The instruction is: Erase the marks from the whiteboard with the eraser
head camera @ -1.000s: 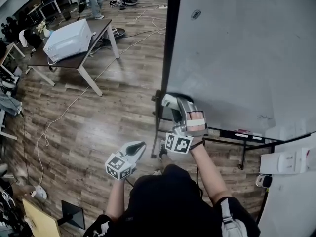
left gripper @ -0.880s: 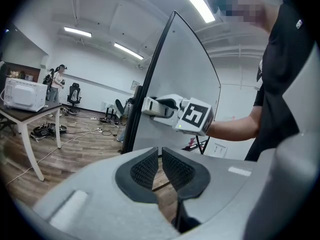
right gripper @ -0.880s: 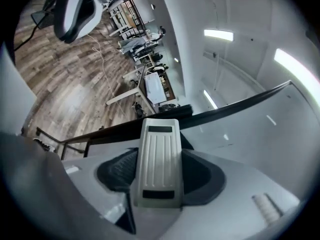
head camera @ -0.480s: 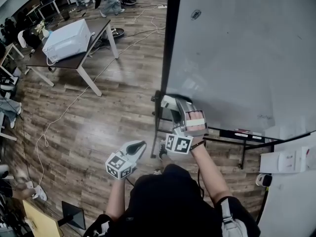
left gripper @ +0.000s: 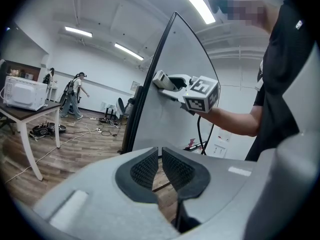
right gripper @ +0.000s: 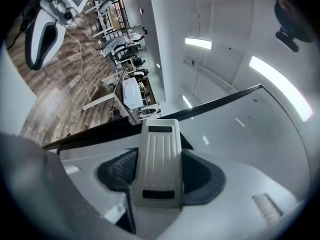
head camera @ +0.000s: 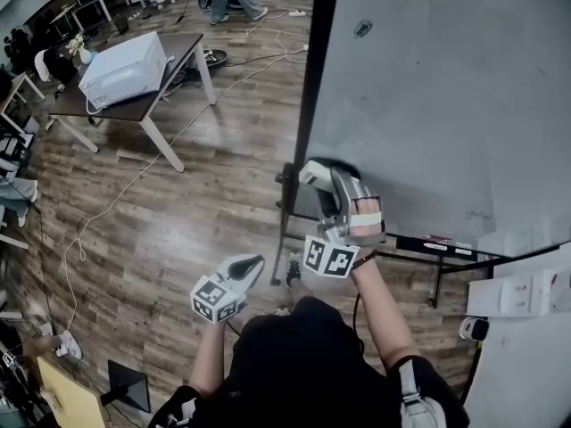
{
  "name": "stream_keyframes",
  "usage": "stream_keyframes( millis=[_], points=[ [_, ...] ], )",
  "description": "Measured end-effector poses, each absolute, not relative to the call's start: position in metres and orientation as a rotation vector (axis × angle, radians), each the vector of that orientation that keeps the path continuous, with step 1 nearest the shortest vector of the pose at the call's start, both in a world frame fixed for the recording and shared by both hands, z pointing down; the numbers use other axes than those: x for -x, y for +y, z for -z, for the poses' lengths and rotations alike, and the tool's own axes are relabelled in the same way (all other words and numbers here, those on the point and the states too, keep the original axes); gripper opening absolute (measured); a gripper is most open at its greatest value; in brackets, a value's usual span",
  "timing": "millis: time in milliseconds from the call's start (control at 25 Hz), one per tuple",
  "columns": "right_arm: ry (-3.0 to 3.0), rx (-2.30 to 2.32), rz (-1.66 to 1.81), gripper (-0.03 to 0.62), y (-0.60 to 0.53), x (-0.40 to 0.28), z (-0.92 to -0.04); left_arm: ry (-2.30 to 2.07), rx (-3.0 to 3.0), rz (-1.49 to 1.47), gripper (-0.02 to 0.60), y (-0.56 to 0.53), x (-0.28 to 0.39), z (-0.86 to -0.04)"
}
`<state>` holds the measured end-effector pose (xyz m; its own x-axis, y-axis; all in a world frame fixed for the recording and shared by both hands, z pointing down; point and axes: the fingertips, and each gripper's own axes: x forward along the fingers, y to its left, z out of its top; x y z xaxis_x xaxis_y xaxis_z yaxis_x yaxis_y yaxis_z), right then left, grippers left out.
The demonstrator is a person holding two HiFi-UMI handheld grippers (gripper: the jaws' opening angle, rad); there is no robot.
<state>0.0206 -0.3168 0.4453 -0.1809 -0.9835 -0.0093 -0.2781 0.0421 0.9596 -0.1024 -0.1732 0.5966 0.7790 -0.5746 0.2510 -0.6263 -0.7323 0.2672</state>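
Whiteboard (head camera: pixel 446 96), eraser (right gripper: pixel 159 149) clamped in right gripper (right gripper: pixel 159 176)

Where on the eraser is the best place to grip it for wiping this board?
Take the eraser across its narrow width, jaws on its two long sides, coming from the ribbed back so the opposite face meets the whiteboard. It is a long slim block; the right gripper holds it so.

No legible text anywhere.
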Motion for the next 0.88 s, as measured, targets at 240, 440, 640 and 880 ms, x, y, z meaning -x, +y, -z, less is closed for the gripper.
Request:
stream_keyframes(
  millis=[240, 440, 640, 880],
  points=[
    [-1.565, -1.073, 1.061, 0.253, -0.314, -0.016, -0.559, -0.908, -2.640, -0.222, 0.032, -0.178, 0.101, -0.596],
    [-1.567, -1.069, 1.046, 0.253, -0.315, -0.018, -0.558, -0.907, -2.641, -0.230, 0.032, -0.179, 0.102, -0.597],
    [-1.657, -1.296, 1.100, 0.253, -0.319, -0.014, -0.451, -0.917, -2.637, -0.226, 0.032, -0.180, 0.106, -0.598],
    [-1.667, -1.378, 1.143, 0.253, -0.318, -0.018, -0.414, -0.910, -2.652, -0.212, 0.032, -0.177, 0.100, -0.591]
  ],
)
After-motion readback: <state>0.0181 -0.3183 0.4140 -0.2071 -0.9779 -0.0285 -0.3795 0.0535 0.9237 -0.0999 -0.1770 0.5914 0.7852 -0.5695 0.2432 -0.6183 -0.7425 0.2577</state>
